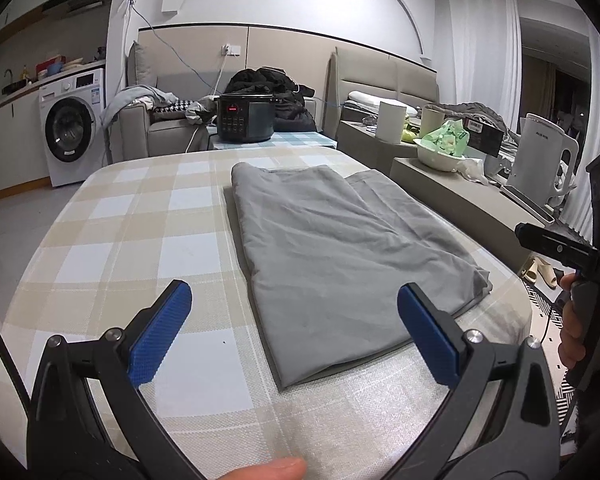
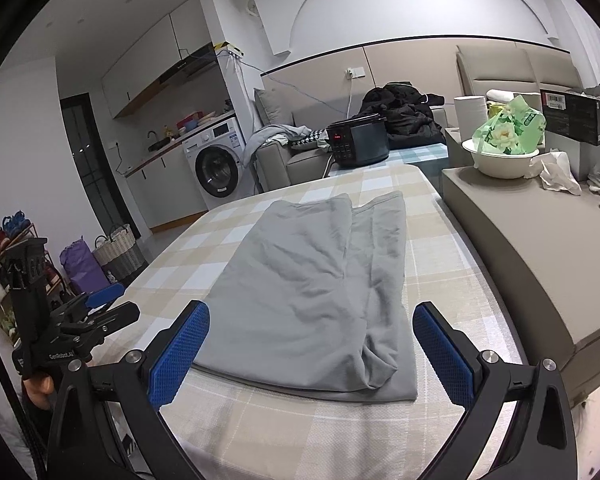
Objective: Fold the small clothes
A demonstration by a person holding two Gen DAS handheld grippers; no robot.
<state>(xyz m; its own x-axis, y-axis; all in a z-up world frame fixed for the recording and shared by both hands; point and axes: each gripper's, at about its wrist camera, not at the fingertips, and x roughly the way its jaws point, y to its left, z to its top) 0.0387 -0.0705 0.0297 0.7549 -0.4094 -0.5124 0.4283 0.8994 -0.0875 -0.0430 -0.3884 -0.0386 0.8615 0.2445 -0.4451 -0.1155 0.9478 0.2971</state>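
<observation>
A grey garment lies folded lengthwise on the checked tablecloth, one half lapped over the other. My left gripper hovers open above the cloth's near left corner, nothing between its blue pads. In the right wrist view the same grey garment stretches away from me, and my right gripper hangs open just above its near edge. The left gripper shows at the left of that view. The right gripper's body appears at the far right of the left wrist view, held by a hand.
A black cooker stands beyond the table's far end. A beige counter runs along the right with a white bowl of green packets and a white kettle. A washing machine and sofa stand behind.
</observation>
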